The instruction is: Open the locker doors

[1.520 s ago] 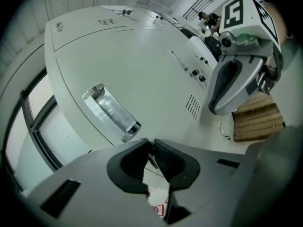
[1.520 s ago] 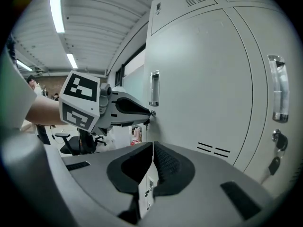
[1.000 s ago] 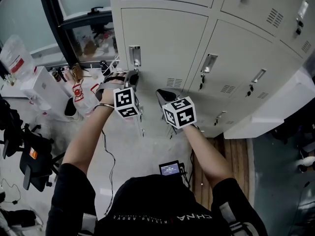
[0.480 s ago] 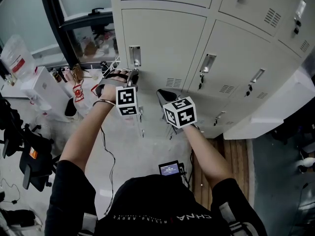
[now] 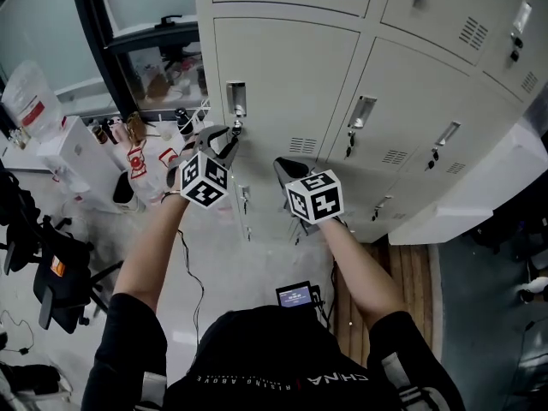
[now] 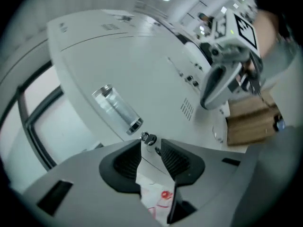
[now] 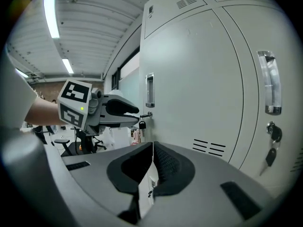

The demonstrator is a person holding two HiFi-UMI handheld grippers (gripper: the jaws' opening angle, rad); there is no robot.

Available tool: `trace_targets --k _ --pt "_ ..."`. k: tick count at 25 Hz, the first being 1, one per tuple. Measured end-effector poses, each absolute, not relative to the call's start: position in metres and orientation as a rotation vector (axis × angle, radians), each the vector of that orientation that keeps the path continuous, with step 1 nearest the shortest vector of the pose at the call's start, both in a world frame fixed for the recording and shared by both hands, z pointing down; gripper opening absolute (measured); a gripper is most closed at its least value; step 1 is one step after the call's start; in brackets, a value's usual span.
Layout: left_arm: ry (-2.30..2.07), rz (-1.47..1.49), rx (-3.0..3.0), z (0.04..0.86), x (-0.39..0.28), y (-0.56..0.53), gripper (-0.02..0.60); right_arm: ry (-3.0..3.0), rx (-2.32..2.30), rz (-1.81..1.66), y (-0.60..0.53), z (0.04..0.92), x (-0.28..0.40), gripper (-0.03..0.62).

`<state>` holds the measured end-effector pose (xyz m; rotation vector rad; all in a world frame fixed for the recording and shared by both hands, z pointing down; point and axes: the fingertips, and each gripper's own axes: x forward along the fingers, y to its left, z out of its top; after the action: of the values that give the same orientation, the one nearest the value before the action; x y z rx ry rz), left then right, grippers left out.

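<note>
Grey locker doors [image 5: 282, 75] shut, left gripper [image 6: 151, 145] now rolled, jaws parted at key [image 6: 149, 138], right gripper [image 7: 152, 146] closed empty.

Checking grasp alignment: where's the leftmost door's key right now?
In the left gripper view, the key sits in the lock just below the handle, directly ahead of the left gripper's open jaws, close to their tips.

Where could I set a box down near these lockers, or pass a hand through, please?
Bare floor lies between the left forearm and right forearm, below the lockers. The wooden strip right of the right forearm looks free too. Left of the left tool it is crowded: bags and bottles, a white box, a chair.
</note>
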<state>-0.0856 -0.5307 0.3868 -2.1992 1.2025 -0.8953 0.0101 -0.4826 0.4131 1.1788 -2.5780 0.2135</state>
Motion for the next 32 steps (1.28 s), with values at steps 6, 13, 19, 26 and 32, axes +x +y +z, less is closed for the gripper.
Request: trace_targets --k 6,13,19,26,32 --pt "1.503 -0.419 -2.746 0.401 -0.099 -0.515 0.018 -2.588 1.156 0.23 -0.484 0.414 -0.003 0.032" --pt "1.489 -0.337 -2.873 0.413 -0.104 -0.504 0.018 -2.599 1.11 0.223 -0.485 0.415 -0.019 0.032" --pt "1.494 -0.294 -2.864 0.397 -0.111 -0.509 0.018 -2.684 1.119 0.174 -0.495 0.385 -0.039 0.032" --pt "1.494 -0.314 -2.844 0.391 -0.119 -0.516 0.018 -2.756 1.161 0.12 -0.52 0.336 -0.074 0.035" --pt "1.459 -0.287 -2.846 0.38 -0.129 -0.519 0.018 -2.755 1.236 0.126 -0.543 0.315 -0.1 0.126"
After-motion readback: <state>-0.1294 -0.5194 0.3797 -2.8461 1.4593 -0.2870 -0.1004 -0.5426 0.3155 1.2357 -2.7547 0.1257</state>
